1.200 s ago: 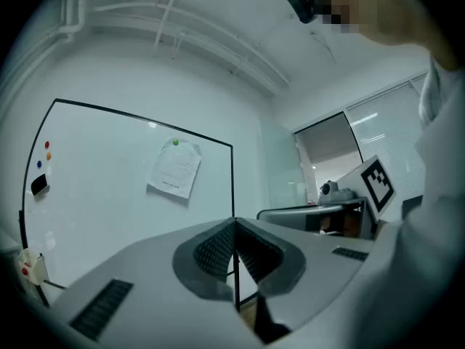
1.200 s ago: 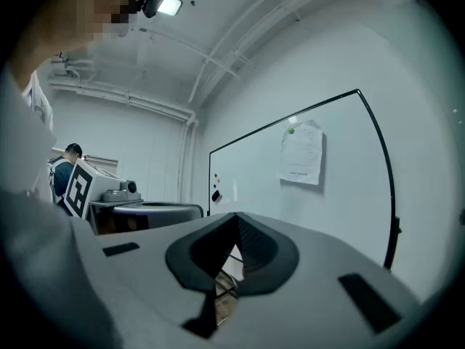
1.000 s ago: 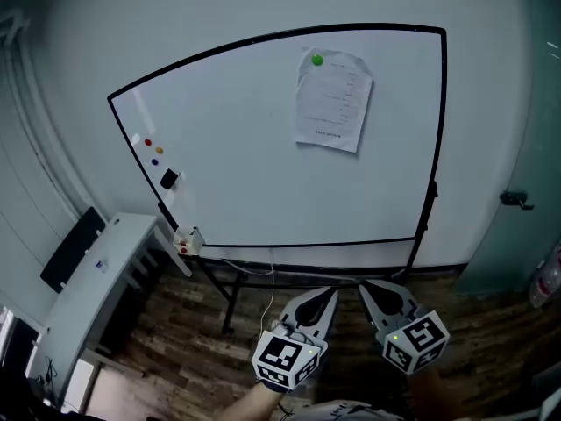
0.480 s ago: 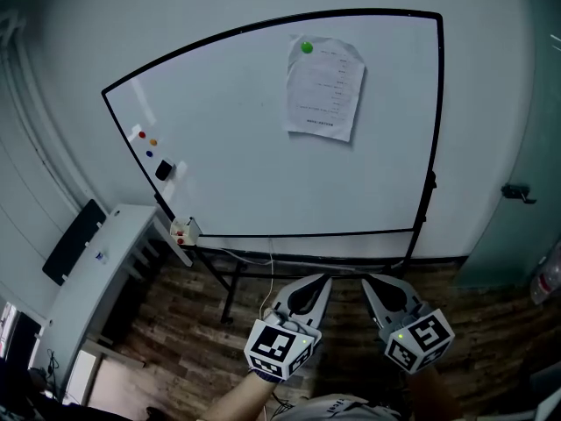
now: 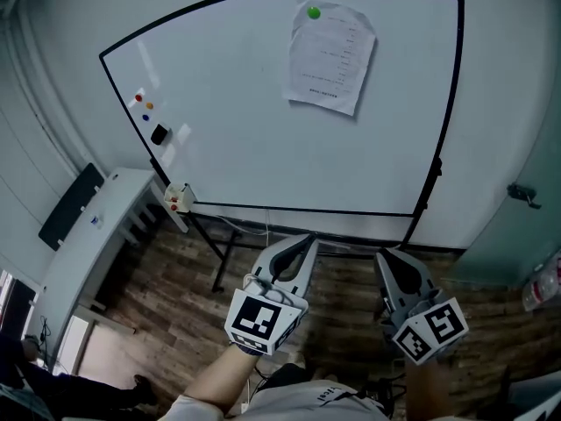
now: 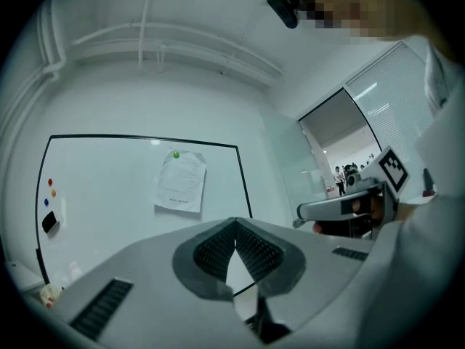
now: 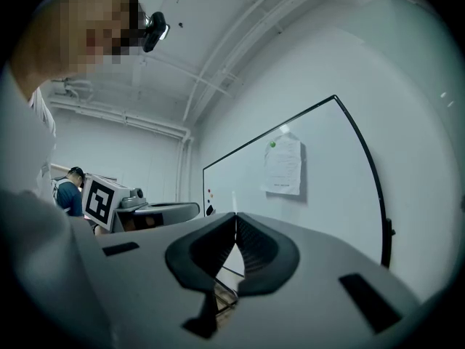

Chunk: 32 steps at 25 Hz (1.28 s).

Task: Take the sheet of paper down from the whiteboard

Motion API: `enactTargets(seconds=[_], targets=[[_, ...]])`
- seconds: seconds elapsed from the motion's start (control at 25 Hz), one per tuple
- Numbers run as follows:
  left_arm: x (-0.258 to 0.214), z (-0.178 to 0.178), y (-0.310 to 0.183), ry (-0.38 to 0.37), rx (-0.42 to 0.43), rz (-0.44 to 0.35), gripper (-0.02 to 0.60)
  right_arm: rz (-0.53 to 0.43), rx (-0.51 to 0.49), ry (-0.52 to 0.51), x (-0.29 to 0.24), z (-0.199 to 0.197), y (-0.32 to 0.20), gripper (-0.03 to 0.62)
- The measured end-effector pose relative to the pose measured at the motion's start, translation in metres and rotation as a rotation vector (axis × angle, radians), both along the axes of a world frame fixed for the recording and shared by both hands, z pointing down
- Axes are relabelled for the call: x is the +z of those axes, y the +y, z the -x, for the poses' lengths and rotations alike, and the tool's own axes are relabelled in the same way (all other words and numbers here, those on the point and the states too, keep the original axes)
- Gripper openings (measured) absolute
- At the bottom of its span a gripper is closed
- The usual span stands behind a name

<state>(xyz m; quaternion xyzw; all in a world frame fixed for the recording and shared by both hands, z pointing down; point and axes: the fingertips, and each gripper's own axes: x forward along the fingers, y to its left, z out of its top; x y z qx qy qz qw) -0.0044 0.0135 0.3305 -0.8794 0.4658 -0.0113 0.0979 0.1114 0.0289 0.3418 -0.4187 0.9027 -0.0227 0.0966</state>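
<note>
A printed sheet of paper (image 5: 330, 57) hangs on the whiteboard (image 5: 228, 121), pinned at its top by a green magnet (image 5: 314, 12). The paper (image 6: 180, 183) also shows in the left gripper view and the paper (image 7: 283, 165) in the right gripper view, far ahead of both. My left gripper (image 5: 309, 239) and right gripper (image 5: 382, 254) are held low in front of the board's lower edge, well short of the sheet. Both are shut with tips touching and nothing between them.
Small red, orange and blue magnets (image 5: 144, 105) and a black eraser (image 5: 159, 134) sit at the board's left. A white desk (image 5: 88, 244) stands left of the board's stand. The floor (image 5: 175, 305) is wood. People stand in the distance in the left gripper view.
The view has shifted: the whiteboard and paper now sit higher and closer in the head view. Both grippers have risen a little and moved apart, still shut.
</note>
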Motion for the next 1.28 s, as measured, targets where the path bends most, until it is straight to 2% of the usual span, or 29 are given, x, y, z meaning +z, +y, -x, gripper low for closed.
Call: enactTargets(seconds=[0.28, 0.36, 0.6, 0.8, 0.92, 1.12, 1.28], targets=[[-0.010, 0.006, -0.046, 0.032, 0.044, -0.021, 0.014, -0.037, 0.043, -0.004, -0.008, 0.005, -0.044, 0.014], [-0.019, 0.010, -0.065, 0.034, 0.065, -0.055, 0.014, -0.050, 0.066, -0.009, -0.012, 0.008, -0.064, 0.014], [-0.052, 0.030, -0.144, 0.015, 0.099, -0.152, 0.014, -0.081, 0.118, 0.010, -0.034, 0.027, -0.141, 0.015], [-0.073, 0.044, -0.206, 0.054, 0.167, -0.169, 0.014, -0.094, 0.164, 0.021, -0.046, 0.046, -0.202, 0.014], [-0.080, 0.045, -0.237, 0.033, 0.197, -0.198, 0.014, -0.099, 0.207, 0.023, -0.049, 0.050, -0.235, 0.015], [-0.101, 0.038, -0.281, -0.009, 0.200, -0.261, 0.014, -0.106, 0.243, 0.049, -0.058, 0.046, -0.279, 0.015], [-0.126, 0.032, -0.310, -0.078, 0.161, -0.318, 0.014, -0.136, 0.251, 0.043, -0.074, 0.037, -0.312, 0.017]])
